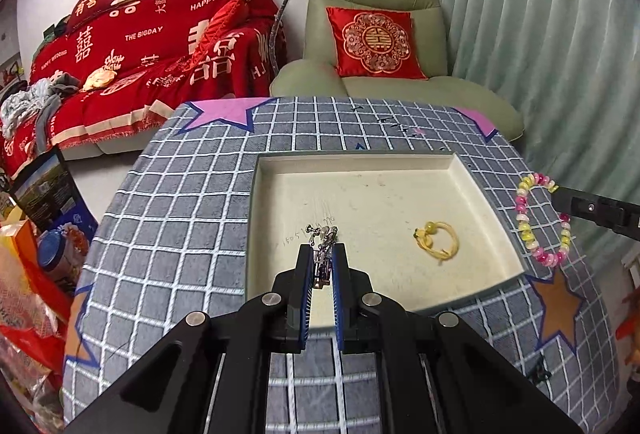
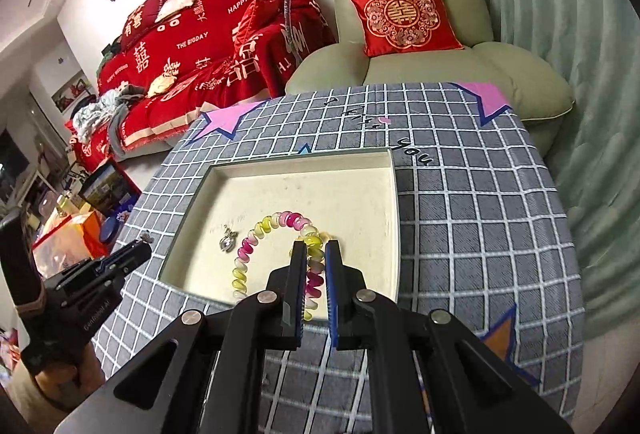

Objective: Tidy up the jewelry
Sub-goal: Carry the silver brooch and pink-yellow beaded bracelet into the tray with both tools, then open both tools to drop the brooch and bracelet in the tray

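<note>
Jewelry is in both grippers over the cream tray on the checked worktop. Left gripper is clenched on a small silver earring, held above the tray's near left part. Right gripper is clamped on a pink-and-yellow beaded bracelet, dangling over the tray. A yellow cord ring lies inside the tray, toward its right.

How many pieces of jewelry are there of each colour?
Silver pieces: 2
Pink-and-yellow bead bracelet: 1
Yellow cord loop: 1
Total: 4
</note>
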### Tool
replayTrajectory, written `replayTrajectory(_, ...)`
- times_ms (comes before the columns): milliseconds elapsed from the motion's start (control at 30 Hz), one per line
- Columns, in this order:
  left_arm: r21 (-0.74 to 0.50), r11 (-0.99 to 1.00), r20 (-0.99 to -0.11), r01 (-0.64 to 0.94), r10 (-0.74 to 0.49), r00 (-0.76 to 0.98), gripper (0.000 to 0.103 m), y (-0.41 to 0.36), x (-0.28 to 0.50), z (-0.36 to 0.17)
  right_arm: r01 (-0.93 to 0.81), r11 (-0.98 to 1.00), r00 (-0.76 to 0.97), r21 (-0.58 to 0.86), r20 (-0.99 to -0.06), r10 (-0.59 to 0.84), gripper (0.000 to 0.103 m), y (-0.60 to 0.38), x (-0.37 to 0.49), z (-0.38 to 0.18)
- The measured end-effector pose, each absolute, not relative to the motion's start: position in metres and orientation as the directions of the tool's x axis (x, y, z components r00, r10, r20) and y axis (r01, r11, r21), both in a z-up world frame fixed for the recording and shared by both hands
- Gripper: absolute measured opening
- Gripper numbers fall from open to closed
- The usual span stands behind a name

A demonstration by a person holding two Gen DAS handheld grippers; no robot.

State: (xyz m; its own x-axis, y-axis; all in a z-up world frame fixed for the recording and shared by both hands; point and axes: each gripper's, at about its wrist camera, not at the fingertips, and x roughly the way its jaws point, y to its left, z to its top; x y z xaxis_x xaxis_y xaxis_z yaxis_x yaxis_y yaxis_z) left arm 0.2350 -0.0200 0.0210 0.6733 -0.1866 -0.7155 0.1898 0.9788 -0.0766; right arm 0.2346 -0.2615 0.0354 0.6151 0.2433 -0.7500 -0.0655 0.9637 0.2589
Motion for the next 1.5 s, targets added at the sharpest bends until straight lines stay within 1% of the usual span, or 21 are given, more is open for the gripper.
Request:
replayTrajectory(300,-0.021,0.980,-0.758,0.199,-0.146,0.635,0.019,-0.044,0.273,-0.017,-0.016,0.958,0.558,0.285,-0.793,0.245,0.010,-0.258,0.278,-0.014)
replayTrajectory(533,-0.003,0.980,-0.788,0.201,-0.126,0.603,0.019,-0.053,0.290,-0.039,0.018,0.958,0.526,0.286,-0.818,0.234,0.010,-0.259,0.297,-0.047)
replayTrajectory(933,0.079,0.969,-0.797,0.233,-0.079,0.599,0.019,-0.071,0.291,-0.053,0.020,0.967,0.483,0.256,-0.849,0.215,0.010,-0.254,0.305,-0.073)
replayTrajectory(1100,0.089,0.969,-0.798,0.230,-0.069,0.599,0.019,-0.071,0.290,-0.055,0.019,0.967,0.469,0.253,-0.857,0.215,0.010,-0.253,0.306,-0.080)
replayTrajectory(1200,0.088,0.971,-0.796,0.223,-0.066,0.601,0.019,-0.071,0.290,-0.053,0.019,0.967,0.462,0.254,-0.860,0.216,0.012,-0.252,0.307,-0.080)
replayTrajectory(1233,0.088,0.972,-0.795,0.219,-0.063,0.603,0.019,-0.071,0.290,-0.052,0.021,0.966,0.461,0.259,-0.860,0.220,0.014,-0.252,0.307,-0.080)
replayTrajectory(1300,0.085,0.973,-0.794,0.216,-0.065,0.605,0.019,-0.070,0.289,-0.050,0.022,0.962,0.469,0.271,-0.853,0.229,0.023,-0.253,0.306,-0.077)
replayTrajectory(1367,0.076,0.974,-0.790,0.213,-0.071,0.609,0.019,-0.069,0.287,-0.046,0.023,0.958,0.484,0.285,-0.842,0.239,0.054,-0.255,0.304,-0.073)
replayTrajectory(1400,0.074,0.975,-0.787,0.212,-0.073,0.613,0.019,-0.068,0.286,-0.044,0.024,0.955,0.497,0.296,-0.833,0.246,0.057,-0.256,0.302,-0.069)
replayTrajectory(1500,0.074,0.975,-0.775,0.208,-0.075,0.627,0.019,-0.067,0.284,-0.037,0.029,0.944,0.525,0.328,-0.809,0.265,0.057,-0.262,0.298,-0.059)
